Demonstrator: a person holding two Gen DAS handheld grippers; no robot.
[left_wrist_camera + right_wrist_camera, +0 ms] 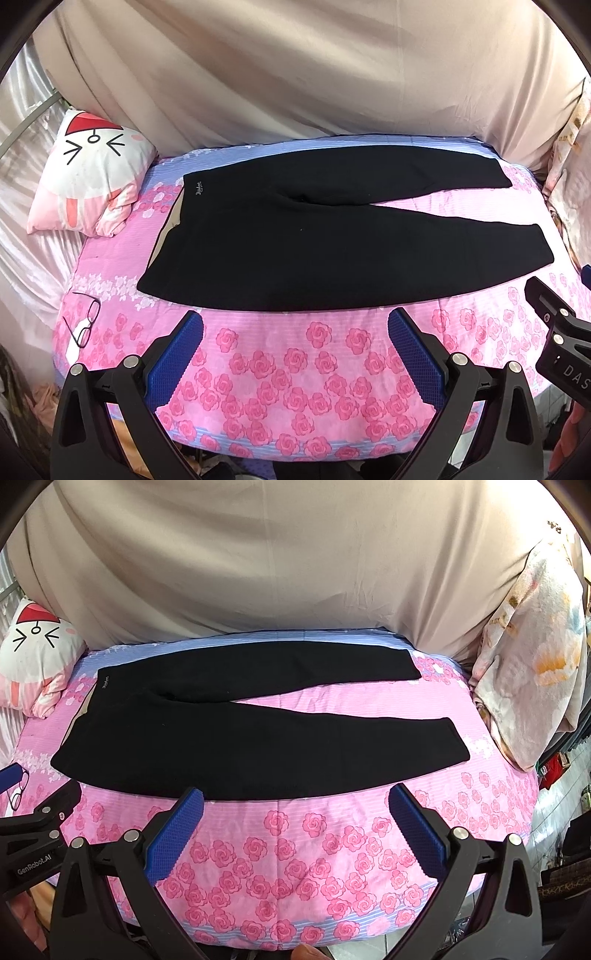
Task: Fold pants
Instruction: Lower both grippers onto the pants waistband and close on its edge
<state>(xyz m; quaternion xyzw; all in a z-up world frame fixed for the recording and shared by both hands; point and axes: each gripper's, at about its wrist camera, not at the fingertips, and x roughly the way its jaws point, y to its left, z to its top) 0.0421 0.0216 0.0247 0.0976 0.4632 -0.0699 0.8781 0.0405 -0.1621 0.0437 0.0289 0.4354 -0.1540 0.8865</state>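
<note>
Left wrist view: my left hand-held gripper (294, 326) is released, its blue pads (176, 360) spread wide and holding nothing, poised over the near edge of the bed (295, 376). The pants (332, 240) lie flat and unfolded on the pink rose sheet, waistband to the left, both legs running right and parted in a narrow V. The near leg's edge lies just beyond my fingertips, not touching them. A cat pillow (92, 173) sits at the far left; glasses (86, 323) lie on the sheet near the waistband corner.

Right wrist view: my right hand-held gripper (295, 806) is likewise released and empty, with the left pad tip at the near edge of the pants (240, 738). A floral quilt (532, 672) is bunched at the right, well apart from the leg ends.
</note>
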